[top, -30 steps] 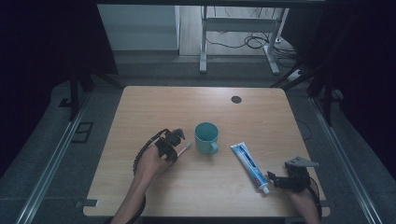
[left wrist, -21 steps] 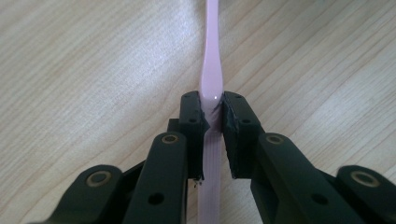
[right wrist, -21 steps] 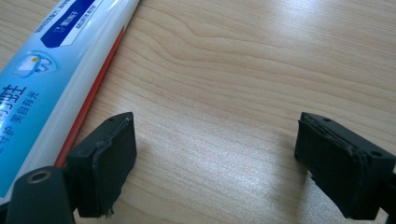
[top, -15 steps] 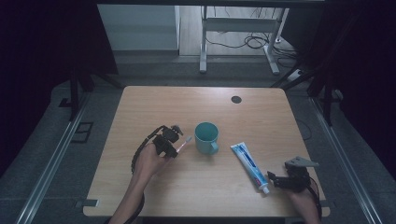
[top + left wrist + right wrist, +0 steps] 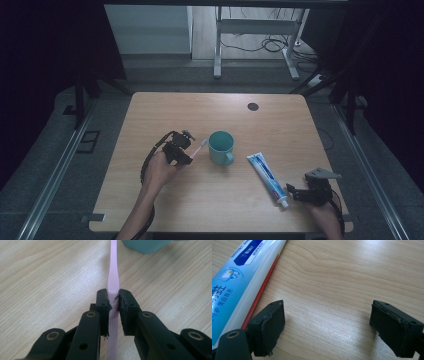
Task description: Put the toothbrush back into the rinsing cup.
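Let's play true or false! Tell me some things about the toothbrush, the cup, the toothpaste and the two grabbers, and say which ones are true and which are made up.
1. The left gripper is shut on the pink toothbrush. True.
2. The toothbrush stands inside the teal cup. False: it is held beside the cup, with its head pointing toward it.
3. The right gripper is open, with bare table between its jaws. True.
4. The right gripper is squeezing the toothpaste tube. False: the tube lies on the table beside that gripper, outside its jaws.
5. The cup lies tipped over on its side. False: it stands upright, its handle toward the person.
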The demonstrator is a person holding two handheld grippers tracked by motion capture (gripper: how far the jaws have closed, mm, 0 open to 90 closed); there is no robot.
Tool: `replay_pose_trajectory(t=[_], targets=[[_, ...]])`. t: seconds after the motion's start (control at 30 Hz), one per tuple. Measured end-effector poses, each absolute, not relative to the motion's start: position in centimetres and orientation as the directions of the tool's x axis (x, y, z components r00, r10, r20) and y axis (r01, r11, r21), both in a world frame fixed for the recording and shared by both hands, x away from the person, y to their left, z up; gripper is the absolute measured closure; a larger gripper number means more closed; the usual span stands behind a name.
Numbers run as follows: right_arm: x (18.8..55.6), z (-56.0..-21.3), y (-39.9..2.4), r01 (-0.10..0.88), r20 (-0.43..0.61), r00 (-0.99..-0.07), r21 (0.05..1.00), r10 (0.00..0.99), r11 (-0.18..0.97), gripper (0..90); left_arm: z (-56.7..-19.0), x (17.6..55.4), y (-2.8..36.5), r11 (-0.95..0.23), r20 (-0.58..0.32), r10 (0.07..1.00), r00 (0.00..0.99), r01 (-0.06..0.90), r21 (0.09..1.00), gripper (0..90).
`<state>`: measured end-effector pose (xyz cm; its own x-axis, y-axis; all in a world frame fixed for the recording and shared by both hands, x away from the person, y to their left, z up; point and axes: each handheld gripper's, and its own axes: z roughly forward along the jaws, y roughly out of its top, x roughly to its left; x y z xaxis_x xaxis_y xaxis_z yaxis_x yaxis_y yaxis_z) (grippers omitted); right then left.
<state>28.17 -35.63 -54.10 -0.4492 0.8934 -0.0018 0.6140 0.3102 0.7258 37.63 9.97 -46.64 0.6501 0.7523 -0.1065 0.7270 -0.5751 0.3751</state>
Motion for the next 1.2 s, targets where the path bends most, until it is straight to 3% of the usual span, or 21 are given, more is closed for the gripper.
replay_pose_trajectory(t=[1.2], targets=[[28.2, -54.1, -35.6, 0.613, -0.002, -0.449, 0.726, 0.893, 0.310, 12.2, -42.2, 37.1, 9.5, -0.511, -0.072, 0.722, 0.688, 0.601, 0.614, 78.6]])
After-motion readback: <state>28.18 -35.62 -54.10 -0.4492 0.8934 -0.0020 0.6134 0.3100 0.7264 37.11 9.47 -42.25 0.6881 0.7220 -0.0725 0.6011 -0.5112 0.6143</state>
